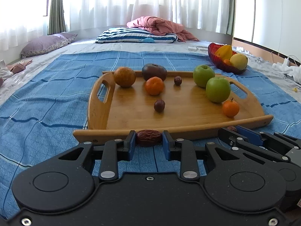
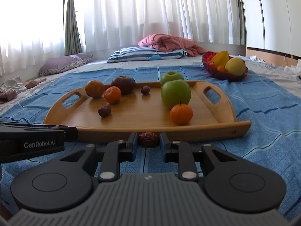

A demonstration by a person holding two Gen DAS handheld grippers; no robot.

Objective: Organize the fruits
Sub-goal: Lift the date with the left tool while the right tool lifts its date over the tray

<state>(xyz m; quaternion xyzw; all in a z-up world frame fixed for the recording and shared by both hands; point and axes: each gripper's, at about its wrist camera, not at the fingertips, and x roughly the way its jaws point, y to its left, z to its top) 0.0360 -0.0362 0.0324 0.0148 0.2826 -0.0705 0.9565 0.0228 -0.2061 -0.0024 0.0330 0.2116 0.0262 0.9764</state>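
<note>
My left gripper is shut on a wrinkled red date, held just in front of the near rim of the wooden tray. My right gripper is shut on a second red date, at the same rim a little to the right. Each gripper shows at the edge of the other's view: the right gripper and the left gripper. On the tray lie two green apples, three orange fruits, a dark round fruit and two more dates.
A red bowl with a starfruit, a yellow fruit and an orange sits past the tray's right end. Everything rests on a blue checked blanket over a bed. Pillows and a pink quilt lie at the back; clothes and cables are at the right.
</note>
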